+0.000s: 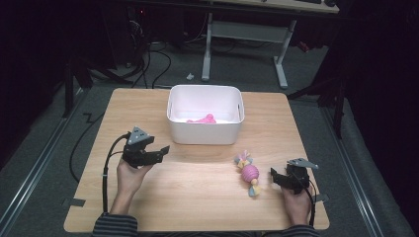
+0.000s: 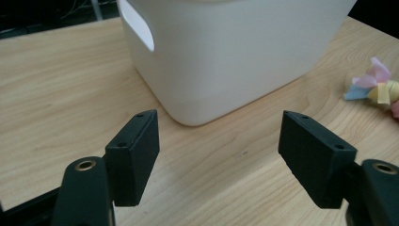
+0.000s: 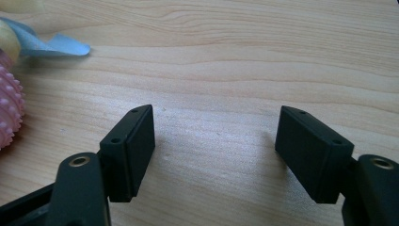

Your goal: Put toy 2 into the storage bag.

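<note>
Both spread wide, nothing held: left gripper (image 1: 159, 150) aimed at white bin (image 1: 205, 132), right gripper (image 1: 276, 178) just beside knobbly pink toy (image 1: 249, 174) on table (image 1: 197, 192) — staged for pickup. Pink item (image 1: 202, 119) in bin, possibly another toy.

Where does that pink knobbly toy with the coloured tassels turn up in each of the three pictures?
High view: the toy lies on the table, right of centre, beside the right gripper.
Left gripper view: its tassels peek in at the right edge.
Right gripper view: its pink ball sits at the left edge.
Shared landmark: the wooden table.
</note>
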Demonstrator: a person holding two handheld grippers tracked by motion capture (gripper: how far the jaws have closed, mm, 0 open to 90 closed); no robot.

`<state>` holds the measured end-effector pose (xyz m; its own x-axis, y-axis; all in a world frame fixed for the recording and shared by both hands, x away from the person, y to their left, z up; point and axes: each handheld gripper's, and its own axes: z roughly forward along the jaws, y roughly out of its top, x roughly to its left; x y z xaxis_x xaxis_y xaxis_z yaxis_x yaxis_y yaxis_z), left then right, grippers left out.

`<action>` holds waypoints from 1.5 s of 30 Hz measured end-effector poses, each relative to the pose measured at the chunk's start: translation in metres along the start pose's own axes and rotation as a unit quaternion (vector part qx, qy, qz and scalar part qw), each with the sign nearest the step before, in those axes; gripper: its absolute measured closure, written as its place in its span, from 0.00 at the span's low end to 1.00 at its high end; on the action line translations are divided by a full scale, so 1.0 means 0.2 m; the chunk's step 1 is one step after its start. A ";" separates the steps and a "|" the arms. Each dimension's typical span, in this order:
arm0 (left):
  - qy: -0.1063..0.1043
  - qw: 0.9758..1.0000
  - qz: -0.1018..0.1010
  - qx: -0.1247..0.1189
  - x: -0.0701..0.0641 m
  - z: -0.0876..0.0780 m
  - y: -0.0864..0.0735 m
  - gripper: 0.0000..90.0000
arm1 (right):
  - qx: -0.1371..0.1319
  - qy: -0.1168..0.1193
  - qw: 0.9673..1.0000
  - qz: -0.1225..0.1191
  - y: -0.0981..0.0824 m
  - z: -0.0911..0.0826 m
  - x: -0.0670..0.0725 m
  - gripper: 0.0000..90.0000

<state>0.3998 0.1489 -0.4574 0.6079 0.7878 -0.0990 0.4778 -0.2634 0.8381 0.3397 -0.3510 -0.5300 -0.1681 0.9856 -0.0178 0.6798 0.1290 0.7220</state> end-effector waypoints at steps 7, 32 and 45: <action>-0.001 1.000 -0.023 0.002 0.01 0.02 -0.10 0.33 | 0.000 0.000 1.000 0.000 0.00 0.00 0.00 0.32; 0.059 0.996 0.001 0.066 0.00 0.21 -0.29 0.33 | 0.000 -0.001 1.000 0.001 0.00 0.00 0.00 0.33; 0.067 0.995 0.005 0.079 -0.01 0.24 -0.31 0.32 | 0.003 0.005 1.000 -0.002 0.00 0.00 0.00 0.31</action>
<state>0.3999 0.1370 -0.5358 0.5278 0.8493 -0.0096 0.5721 -0.3471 0.7432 0.3390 -0.3507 -0.5299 -0.1786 0.9838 -0.0137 0.6830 0.1340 0.7180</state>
